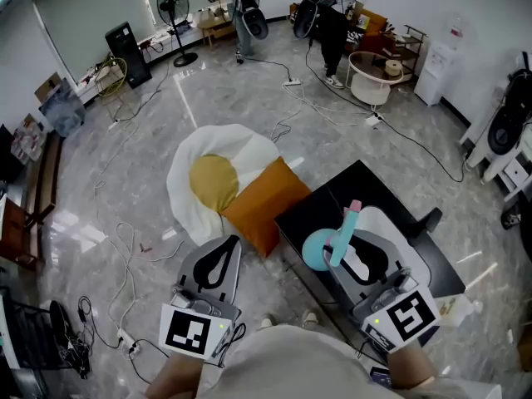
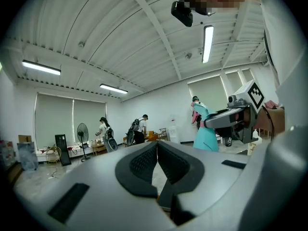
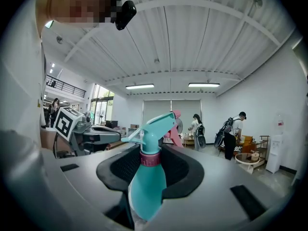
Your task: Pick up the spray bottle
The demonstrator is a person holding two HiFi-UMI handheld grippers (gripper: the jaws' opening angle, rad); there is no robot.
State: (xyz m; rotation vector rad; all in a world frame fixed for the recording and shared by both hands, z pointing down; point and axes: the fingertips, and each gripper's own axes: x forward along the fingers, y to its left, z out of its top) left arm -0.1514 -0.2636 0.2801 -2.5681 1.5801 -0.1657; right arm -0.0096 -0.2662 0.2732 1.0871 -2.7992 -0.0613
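Spray bottle (image 1: 320, 252) of teal plastic with a pink collar and pink trigger sits clamped in the right gripper (image 1: 353, 252), whose jaws are closed on the body just below the collar. In the right gripper view the base of the bottle (image 3: 147, 182) drops out of sight behind the gripper's (image 3: 150, 153) grey shell. No view settles whether that base touches the black rectangular worktop (image 1: 349, 185) beneath it. In the head view the bottle lies at 5 o'clock, trigger end pointing to 12.

The left gripper (image 1: 226, 248), at 7 o'clock, has its jaws brought together at the tips with nothing between them, as its own view (image 2: 157, 146) confirms. Both of the person's forearms are cut off by the lower edge.

The right gripper covers much of the worktop's near half. At 11 o'clock from the bottle, a square orange cushion (image 1: 262, 202) overlaps a white and yellow egg-shaped floor mat (image 1: 241, 144) and hides its near edge. Loose cables (image 1: 125, 256) trail over the grey marbled floor (image 1: 150, 140). At 12 o'clock, far off and small, stand a black pedestal fan (image 1: 173, 7), two people with bags (image 1: 241, 7) and a round white table (image 1: 370, 77).
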